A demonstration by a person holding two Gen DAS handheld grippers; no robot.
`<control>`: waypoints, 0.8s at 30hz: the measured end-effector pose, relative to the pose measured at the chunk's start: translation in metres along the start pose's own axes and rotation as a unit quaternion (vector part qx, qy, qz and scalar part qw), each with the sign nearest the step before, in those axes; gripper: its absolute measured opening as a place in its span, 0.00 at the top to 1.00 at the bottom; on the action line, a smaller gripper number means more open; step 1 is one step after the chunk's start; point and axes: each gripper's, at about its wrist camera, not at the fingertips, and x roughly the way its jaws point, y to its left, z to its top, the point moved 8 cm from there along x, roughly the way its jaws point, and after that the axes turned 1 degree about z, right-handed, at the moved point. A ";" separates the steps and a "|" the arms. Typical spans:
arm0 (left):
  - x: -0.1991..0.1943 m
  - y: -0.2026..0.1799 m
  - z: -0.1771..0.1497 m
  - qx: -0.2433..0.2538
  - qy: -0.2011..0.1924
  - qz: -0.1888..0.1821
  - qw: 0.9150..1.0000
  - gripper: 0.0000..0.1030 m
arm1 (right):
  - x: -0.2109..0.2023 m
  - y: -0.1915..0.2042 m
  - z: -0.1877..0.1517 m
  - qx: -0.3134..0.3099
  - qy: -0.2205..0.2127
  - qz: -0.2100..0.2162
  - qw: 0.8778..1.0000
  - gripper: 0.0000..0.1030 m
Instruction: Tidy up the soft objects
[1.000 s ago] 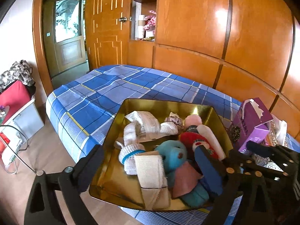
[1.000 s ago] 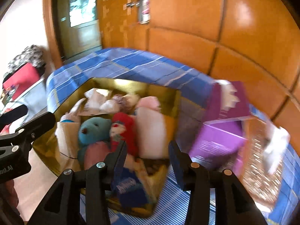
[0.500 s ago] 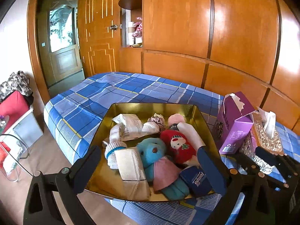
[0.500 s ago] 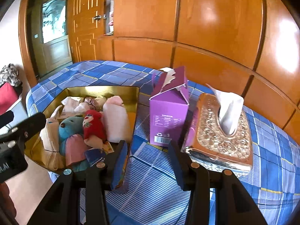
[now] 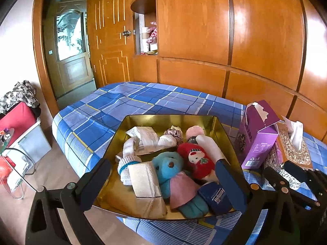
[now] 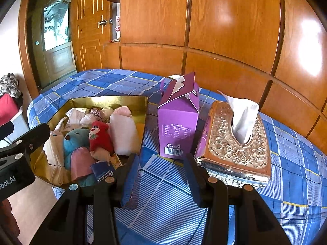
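A gold tray (image 5: 130,130) (image 6: 122,100) sits on the blue plaid bed. It holds several soft things: a blue plush bear in a pink skirt (image 5: 169,165) (image 6: 75,140), a red doll (image 5: 194,159) (image 6: 100,136), white socks (image 5: 128,163), a beige folded cloth (image 5: 143,179), a pink-white roll (image 6: 122,132) and a blue tissue pack (image 5: 214,196) (image 6: 102,173). My left gripper (image 5: 165,187) is open and empty, its fingers at the tray's near edge. My right gripper (image 6: 161,175) is open and empty above the bed, right of the tray.
A purple carton (image 6: 177,122) (image 5: 257,138) stands right of the tray. An ornate gold tissue box (image 6: 237,140) (image 5: 294,143) lies beside it. Wooden wardrobe panels (image 5: 224,40) back the bed. A door (image 5: 69,51) and red and grey boxes (image 5: 18,122) are at the left.
Both grippers have pulled back from the tray. The right gripper swung right, off the tissue pack, which now lies in the tray's near corner.
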 end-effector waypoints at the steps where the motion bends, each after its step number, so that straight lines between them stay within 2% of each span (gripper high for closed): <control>1: 0.000 0.000 0.000 0.000 -0.001 0.000 1.000 0.00 | 0.000 0.001 0.000 -0.001 0.000 0.000 1.000 0.55; 24: 0.003 0.006 0.000 -0.010 0.001 0.004 1.000 0.00 | 0.002 0.005 0.001 -0.004 0.001 0.005 1.000 0.55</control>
